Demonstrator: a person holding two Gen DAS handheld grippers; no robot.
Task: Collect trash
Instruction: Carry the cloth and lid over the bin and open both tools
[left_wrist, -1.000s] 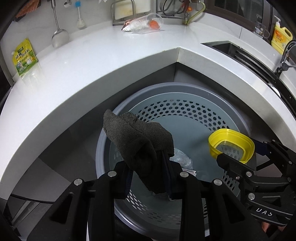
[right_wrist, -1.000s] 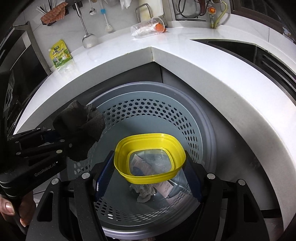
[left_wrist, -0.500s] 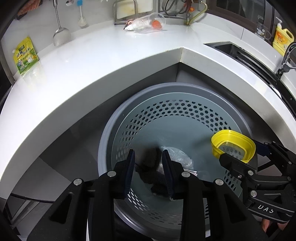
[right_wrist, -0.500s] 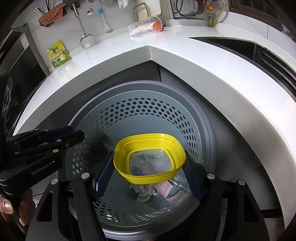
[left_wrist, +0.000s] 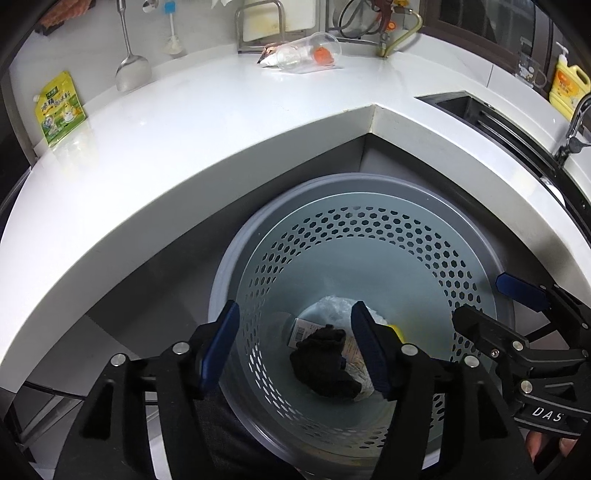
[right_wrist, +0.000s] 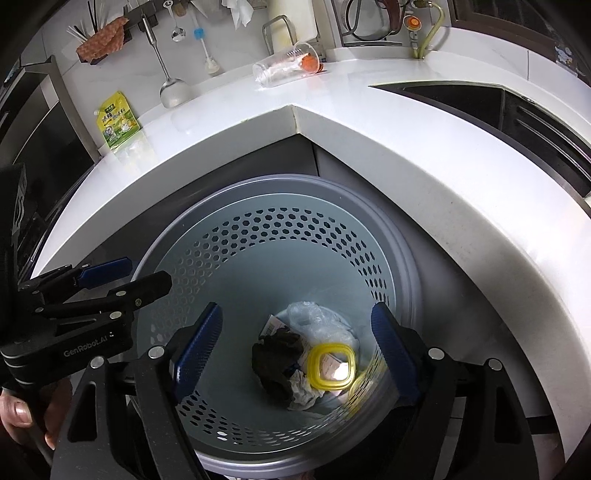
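While both cameras look down into the grey perforated bin (left_wrist: 369, 236) standing in the inside corner of the white counter (left_wrist: 184, 147), only the right wrist view shows the yellow-rimmed lid (right_wrist: 331, 370) whole, lying flat at the bottom; from the left wrist just a sliver of yellow (left_wrist: 398, 331) peeks past a finger. The right view also takes in the rack with an orange cloth (right_wrist: 101, 40) on the wall, whereas the left view alone reaches the yellow detergent bottle (left_wrist: 568, 88) and the tap (left_wrist: 576, 125) at the far right.

The dark crumpled rag (right_wrist: 277, 358) sits at the bin's bottom, touching the lid's left edge, on top of white crumpled paper (right_wrist: 304, 393), with clear plastic wrap (right_wrist: 317, 321) behind it. The lid has a clear centre panel and a rounded-rectangle yellow border.

The left gripper (left_wrist: 295, 345) hangs over the bin with its blue-padded fingers spread wide and nothing between them. The right gripper (right_wrist: 297, 349) is likewise spread wide and empty above the trash.

On the counter lie a tipped clear plastic cup (left_wrist: 308, 51) with something orange inside and a green-yellow pouch (left_wrist: 59, 109).
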